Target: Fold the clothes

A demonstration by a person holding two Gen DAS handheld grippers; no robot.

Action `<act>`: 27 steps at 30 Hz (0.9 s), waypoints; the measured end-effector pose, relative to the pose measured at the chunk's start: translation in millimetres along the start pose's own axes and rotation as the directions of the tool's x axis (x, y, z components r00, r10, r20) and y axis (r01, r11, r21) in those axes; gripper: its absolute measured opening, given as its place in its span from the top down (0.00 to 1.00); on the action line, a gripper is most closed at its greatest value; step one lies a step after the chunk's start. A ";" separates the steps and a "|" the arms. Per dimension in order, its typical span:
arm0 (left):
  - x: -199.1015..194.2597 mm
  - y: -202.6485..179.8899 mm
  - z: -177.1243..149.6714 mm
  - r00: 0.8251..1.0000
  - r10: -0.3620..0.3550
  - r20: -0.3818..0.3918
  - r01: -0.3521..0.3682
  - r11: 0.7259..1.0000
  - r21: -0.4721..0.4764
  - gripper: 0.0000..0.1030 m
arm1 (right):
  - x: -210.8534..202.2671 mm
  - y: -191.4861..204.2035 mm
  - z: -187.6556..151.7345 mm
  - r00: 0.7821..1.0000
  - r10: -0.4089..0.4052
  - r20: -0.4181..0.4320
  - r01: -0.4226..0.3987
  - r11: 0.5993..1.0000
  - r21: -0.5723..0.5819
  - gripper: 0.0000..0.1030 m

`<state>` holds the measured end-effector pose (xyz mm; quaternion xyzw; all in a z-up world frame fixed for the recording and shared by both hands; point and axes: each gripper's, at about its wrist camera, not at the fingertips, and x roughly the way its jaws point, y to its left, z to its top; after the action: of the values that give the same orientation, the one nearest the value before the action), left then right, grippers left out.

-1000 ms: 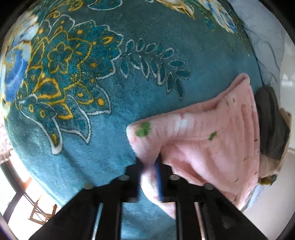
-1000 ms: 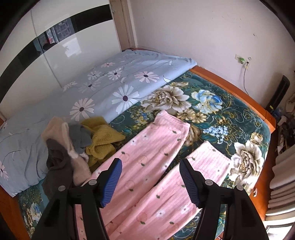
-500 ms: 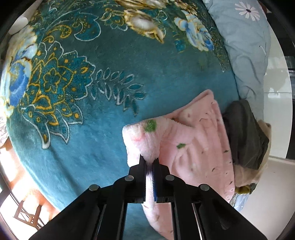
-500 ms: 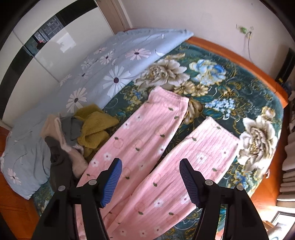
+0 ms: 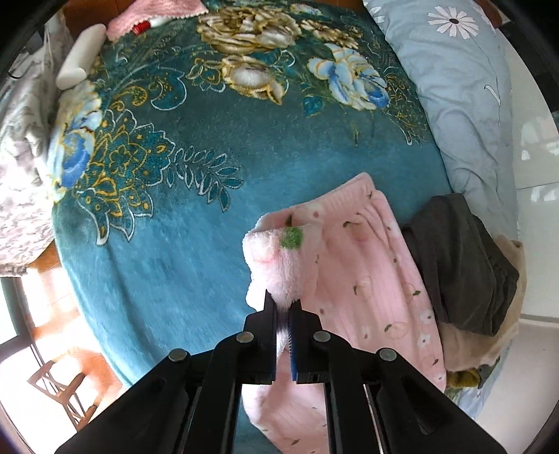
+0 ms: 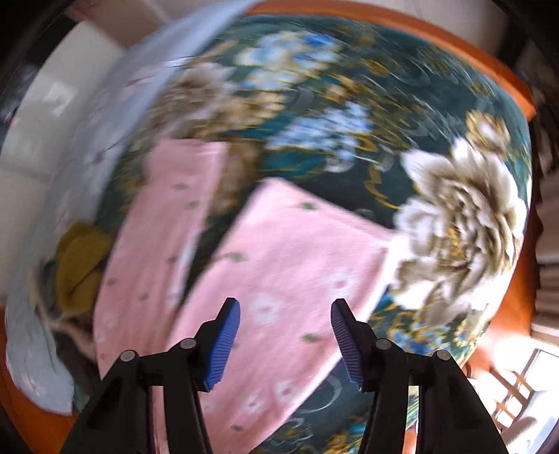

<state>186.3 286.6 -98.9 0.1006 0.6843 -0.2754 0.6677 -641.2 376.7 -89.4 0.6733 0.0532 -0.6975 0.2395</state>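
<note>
With the left tool [image 5: 283, 305] pinching only a fluffy corner of the pink trousers [image 6: 279, 258] lying on the bed [image 5: 195, 181], that corner is risking slipping out, while the right tool [image 6: 284, 337], closing with nothing gripped, is hovering over the near leg.

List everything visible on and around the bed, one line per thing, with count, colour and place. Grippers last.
pink trousers: one pair, pink with small flower and fruit prints, spread on the blanket; waistband corner lifted.
blanket: one, teal with gold, white and blue flowers, covering the bed.
quilt: one, pale blue with white daisies, along the bed's far side.
dark garment: one, dark grey, heaped beside the trousers' waistband.
beige garment: one, under the dark one.
mustard knit: one, yellow-brown, in the same heap.
bed frame: one, orange wood, around the blanket.
left gripper: black, shut on the trousers' waistband.
right gripper: black with blue pads, jaws closing above a trouser leg, nothing between them.
</note>
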 end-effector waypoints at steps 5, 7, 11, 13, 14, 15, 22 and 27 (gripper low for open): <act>-4.9 -17.8 -12.9 0.998 0.058 0.033 -0.058 0.998 0.002 0.95 | 37.7 -52.6 20.6 0.997 -0.035 -0.072 0.042 0.993 0.110 0.44; -6.0 -23.1 -16.9 0.996 0.074 0.041 -0.074 0.997 0.006 0.95 | 51.9 -64.4 21.6 0.993 -0.048 -0.103 0.061 0.990 0.125 0.48; -8.1 -32.7 -24.6 0.993 0.103 0.054 -0.104 0.994 0.015 0.95 | 73.4 -73.5 20.7 0.987 -0.062 -0.147 0.081 0.989 0.126 0.60; -9.2 -35.5 -26.3 0.992 0.110 0.056 -0.112 0.994 0.021 0.95 | 79.7 -73.8 21.8 0.986 -0.059 -0.154 0.081 0.986 0.144 0.74; -9.8 -36.8 -26.2 0.992 0.112 0.057 -0.113 0.993 0.024 0.95 | 81.7 -73.7 22.5 0.986 -0.053 -0.158 0.079 0.984 0.160 0.77; -10.4 -37.9 -25.2 0.992 0.111 0.058 -0.113 0.993 0.024 0.95 | 83.7 -73.6 23.2 0.986 -0.048 -0.161 0.076 0.981 0.176 0.85; -29.3 -36.6 -4.7 0.995 0.011 0.101 -0.002 0.996 -0.087 0.96 | 46.8 -52.9 52.4 0.995 0.084 -0.050 -0.068 0.964 0.258 0.95; -52.8 -21.7 5.3 0.989 -0.036 0.142 0.052 0.993 -0.105 0.96 | -15.9 -25.9 84.3 0.985 0.158 0.070 -0.169 0.965 0.199 0.96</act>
<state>184.5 278.1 -42.3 0.0295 0.6517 -0.2589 0.7124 -729.1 370.2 -73.1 0.6774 -0.0809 -0.6949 0.2274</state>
